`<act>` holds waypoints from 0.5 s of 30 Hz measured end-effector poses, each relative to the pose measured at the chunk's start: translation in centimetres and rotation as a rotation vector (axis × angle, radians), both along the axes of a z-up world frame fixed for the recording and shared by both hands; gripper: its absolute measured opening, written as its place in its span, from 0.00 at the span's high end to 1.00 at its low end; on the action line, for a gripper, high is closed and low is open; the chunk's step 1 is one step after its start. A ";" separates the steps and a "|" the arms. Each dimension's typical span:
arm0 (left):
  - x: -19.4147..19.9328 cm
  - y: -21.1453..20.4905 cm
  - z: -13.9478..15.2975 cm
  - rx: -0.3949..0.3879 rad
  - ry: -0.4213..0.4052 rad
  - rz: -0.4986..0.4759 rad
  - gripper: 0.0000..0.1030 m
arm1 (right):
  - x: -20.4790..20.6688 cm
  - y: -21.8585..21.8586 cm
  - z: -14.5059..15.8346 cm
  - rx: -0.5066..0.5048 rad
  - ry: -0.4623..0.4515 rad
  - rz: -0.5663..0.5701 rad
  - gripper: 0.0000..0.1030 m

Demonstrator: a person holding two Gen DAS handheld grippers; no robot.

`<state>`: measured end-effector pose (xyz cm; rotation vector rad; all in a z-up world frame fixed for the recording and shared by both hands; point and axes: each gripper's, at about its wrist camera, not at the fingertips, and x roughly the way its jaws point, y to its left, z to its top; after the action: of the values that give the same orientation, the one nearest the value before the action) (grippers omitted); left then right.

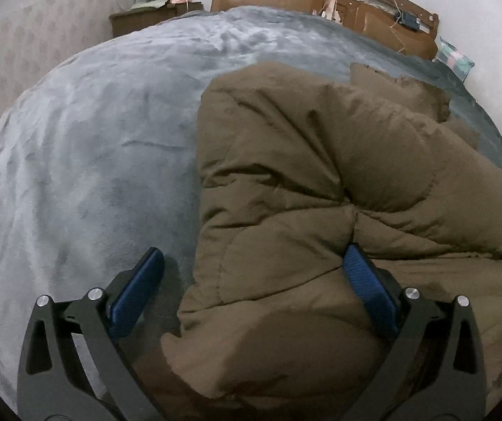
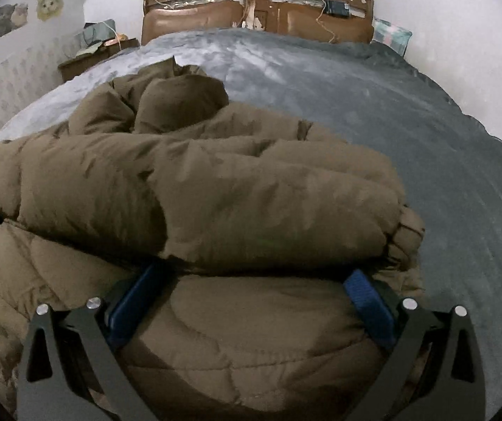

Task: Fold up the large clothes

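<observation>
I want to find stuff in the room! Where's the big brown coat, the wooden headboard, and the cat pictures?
brown coat (image 2: 216, 189): right wrist view, on its folded top layer.
wooden headboard (image 2: 195, 17): right wrist view, on its left padded panel.
cat pictures (image 2: 8, 17): right wrist view, on the grey cats sticker.

The only lettering you can make out is "CATS" atop the cat poster (image 2: 12, 7) on the wall; the rest blurs.
</observation>
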<state>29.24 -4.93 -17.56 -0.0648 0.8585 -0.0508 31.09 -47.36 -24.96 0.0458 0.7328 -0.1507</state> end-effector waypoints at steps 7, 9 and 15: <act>0.9 -0.7 -0.8 0.010 0.026 -0.007 0.03 | -0.7 0.0 -0.9 0.007 0.058 -0.001 0.01; 0.8 0.9 0.2 -0.112 0.074 0.001 0.03 | -1.2 -0.2 -0.6 0.023 0.067 0.007 0.02; -6.1 5.8 8.7 -0.066 -0.055 -0.040 0.06 | -9.7 -1.3 6.3 0.065 -0.008 0.035 0.02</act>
<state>23.16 0.86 -8.88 -0.1073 0.8027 -0.1181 21.39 -48.63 -18.66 0.0951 0.7296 -0.0937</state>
